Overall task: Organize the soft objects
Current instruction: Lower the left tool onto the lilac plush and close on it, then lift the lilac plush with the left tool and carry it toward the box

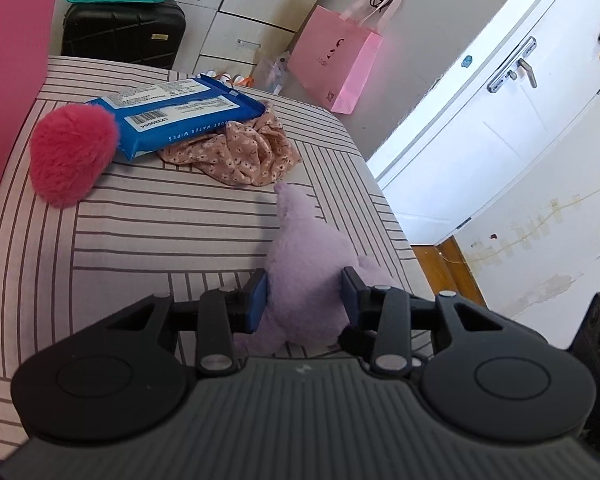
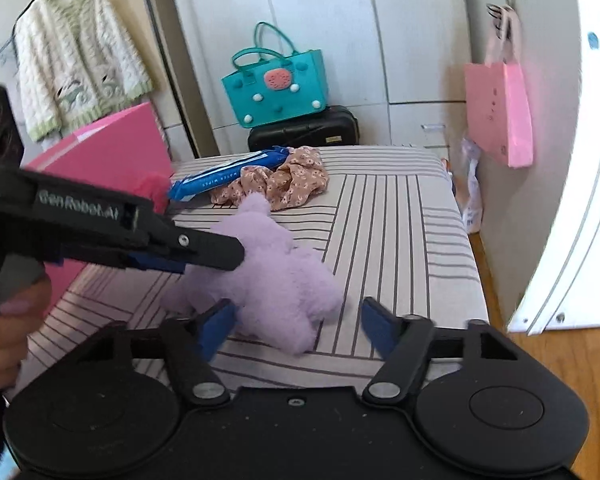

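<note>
A lilac plush toy (image 1: 308,264) lies on the striped bed (image 1: 148,232). My left gripper (image 1: 305,300) has its blue pads against both sides of the plush and is shut on it; it shows from the side in the right wrist view (image 2: 204,254). My right gripper (image 2: 296,326) is open just in front of the plush (image 2: 276,276), with one plush limb between its pads. Further back lie a floral pink cloth (image 1: 244,152), a blue pack of wipes (image 1: 180,114) and a red fluffy pouf (image 1: 70,152).
A pink box (image 2: 112,152) stands at the bed's left side. Beyond the bed are a black suitcase (image 2: 304,130) with a teal bag (image 2: 276,88) on it, white cupboards and a hanging pink paper bag (image 2: 500,116). The bed's right edge drops to a wooden floor (image 2: 540,360).
</note>
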Action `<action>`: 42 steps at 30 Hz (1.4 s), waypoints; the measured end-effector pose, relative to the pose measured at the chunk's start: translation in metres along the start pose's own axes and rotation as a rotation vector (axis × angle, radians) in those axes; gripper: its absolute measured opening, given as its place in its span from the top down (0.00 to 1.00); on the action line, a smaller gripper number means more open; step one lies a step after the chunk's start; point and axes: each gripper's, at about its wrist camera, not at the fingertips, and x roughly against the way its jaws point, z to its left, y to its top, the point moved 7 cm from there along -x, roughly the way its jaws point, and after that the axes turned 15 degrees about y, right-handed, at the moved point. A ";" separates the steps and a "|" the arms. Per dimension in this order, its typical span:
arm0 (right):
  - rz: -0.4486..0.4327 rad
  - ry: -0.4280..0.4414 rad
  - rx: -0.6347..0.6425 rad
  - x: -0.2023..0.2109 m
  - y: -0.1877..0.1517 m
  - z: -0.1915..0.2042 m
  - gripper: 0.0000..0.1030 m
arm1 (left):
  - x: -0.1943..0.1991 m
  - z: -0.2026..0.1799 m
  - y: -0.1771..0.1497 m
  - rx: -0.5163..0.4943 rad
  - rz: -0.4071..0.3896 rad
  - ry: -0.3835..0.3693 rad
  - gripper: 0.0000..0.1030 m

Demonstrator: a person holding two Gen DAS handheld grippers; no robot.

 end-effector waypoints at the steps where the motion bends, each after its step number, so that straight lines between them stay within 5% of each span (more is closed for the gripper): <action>1: -0.013 0.000 -0.026 0.000 -0.001 0.000 0.40 | 0.001 0.001 -0.001 0.000 -0.004 0.001 0.63; 9: -0.055 -0.064 0.006 -0.005 -0.008 0.016 0.59 | 0.005 -0.006 -0.006 -0.065 -0.026 0.017 0.64; 20: 0.020 -0.037 0.010 -0.001 -0.007 0.023 0.58 | 0.026 -0.014 -0.024 -0.119 -0.069 0.098 0.64; 42: 0.131 0.185 0.120 0.050 -0.005 0.107 0.58 | 0.130 0.012 -0.054 -0.170 -0.005 0.068 0.63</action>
